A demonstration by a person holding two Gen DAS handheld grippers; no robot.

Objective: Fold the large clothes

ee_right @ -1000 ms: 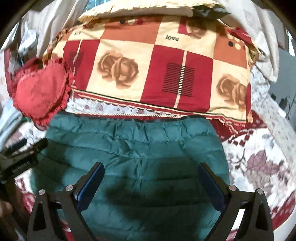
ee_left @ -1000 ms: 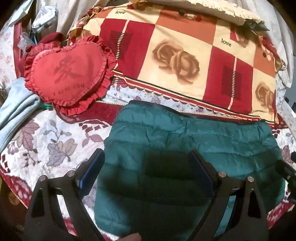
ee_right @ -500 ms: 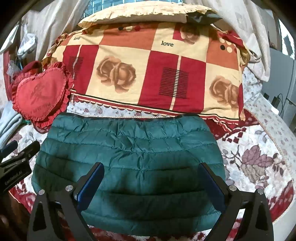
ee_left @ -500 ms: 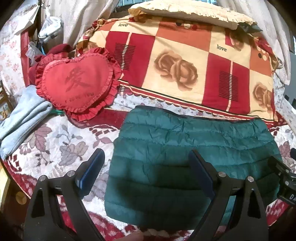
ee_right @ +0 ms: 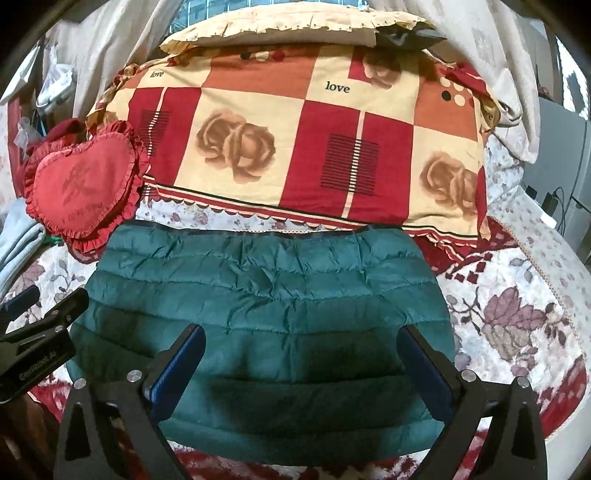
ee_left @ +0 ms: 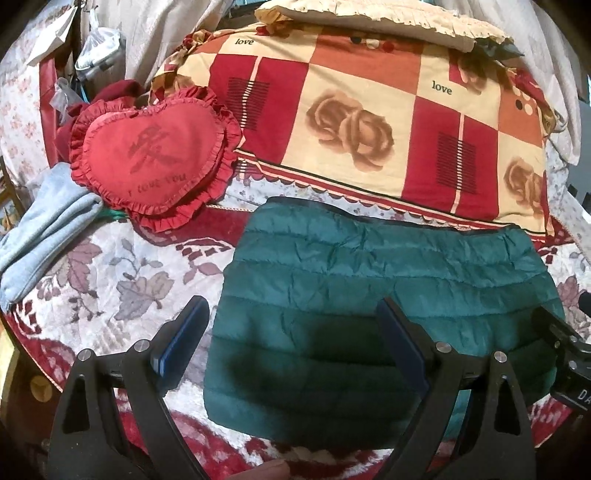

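A teal quilted down jacket (ee_left: 369, 295) lies folded into a flat rectangle on the floral bedspread (ee_left: 122, 280); it fills the lower middle of the right wrist view (ee_right: 266, 306). My left gripper (ee_left: 291, 332) hangs open above the jacket's left edge, one finger over the bedspread, one over the jacket. My right gripper (ee_right: 301, 360) is open above the jacket's near half, holding nothing. Each gripper shows at the edge of the other's view: the right gripper (ee_left: 565, 354), the left gripper (ee_right: 37, 343).
A red heart-shaped cushion (ee_left: 151, 162) lies left of the jacket, beside a folded light blue garment (ee_left: 48, 229). Behind the jacket sits a big red and cream rose-patterned quilt (ee_right: 295, 147) with a cream pillow (ee_right: 280, 29) on top. A fingertip (ee_left: 269, 470) shows at the bottom.
Both grippers have lifted up and back from the jacket, so more of it and the bed shows. The jacket lies still and flat.
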